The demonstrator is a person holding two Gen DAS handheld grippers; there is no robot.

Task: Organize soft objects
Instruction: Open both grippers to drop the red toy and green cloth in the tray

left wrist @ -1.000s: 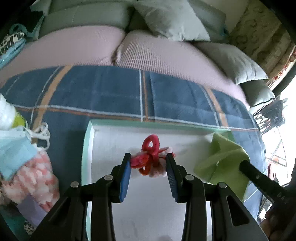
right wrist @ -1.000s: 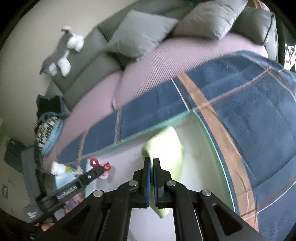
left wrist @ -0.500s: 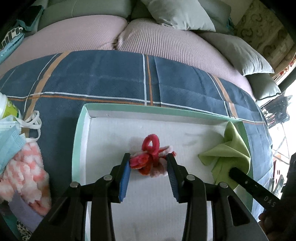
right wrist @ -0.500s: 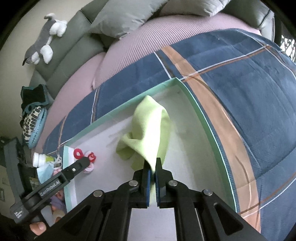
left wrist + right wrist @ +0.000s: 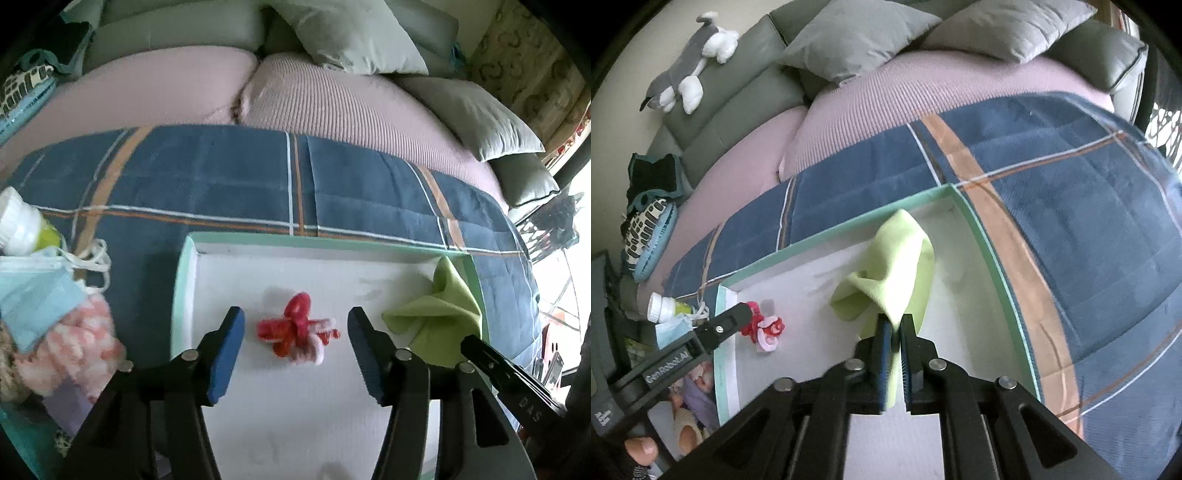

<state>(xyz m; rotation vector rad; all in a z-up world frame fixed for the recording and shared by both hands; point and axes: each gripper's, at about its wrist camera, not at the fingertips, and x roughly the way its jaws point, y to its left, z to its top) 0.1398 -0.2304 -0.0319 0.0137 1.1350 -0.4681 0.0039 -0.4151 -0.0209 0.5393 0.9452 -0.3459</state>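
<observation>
A bunch of red and pink hair ties (image 5: 295, 332) lies on the white floor of a shallow mint-rimmed tray (image 5: 181, 288). My left gripper (image 5: 295, 314) straddles the bunch; its jaws are opening and its blue pads stand well clear on both sides. A lime-green cloth (image 5: 901, 266) is heaped in the tray's far right corner. A fold of it hangs between the pads of my right gripper (image 5: 892, 321), whose jaws are opening with a visible gap. The cloth (image 5: 439, 317) also shows in the left wrist view, with a right finger (image 5: 495, 365) beside it.
The tray rests on a blue plaid blanket (image 5: 221, 177) over a pink-covered sofa with grey cushions (image 5: 857, 37). Left of the tray lie a blue face mask (image 5: 33, 295), a pink-white fluffy item (image 5: 77, 343) and a white-capped bottle (image 5: 22, 225). A grey plush toy (image 5: 687, 74) sits on the backrest.
The left jaws have spread away from the hair ties, which now lie loose on the tray. The right jaws have parted a little around the cloth, now heaped in the corner.
</observation>
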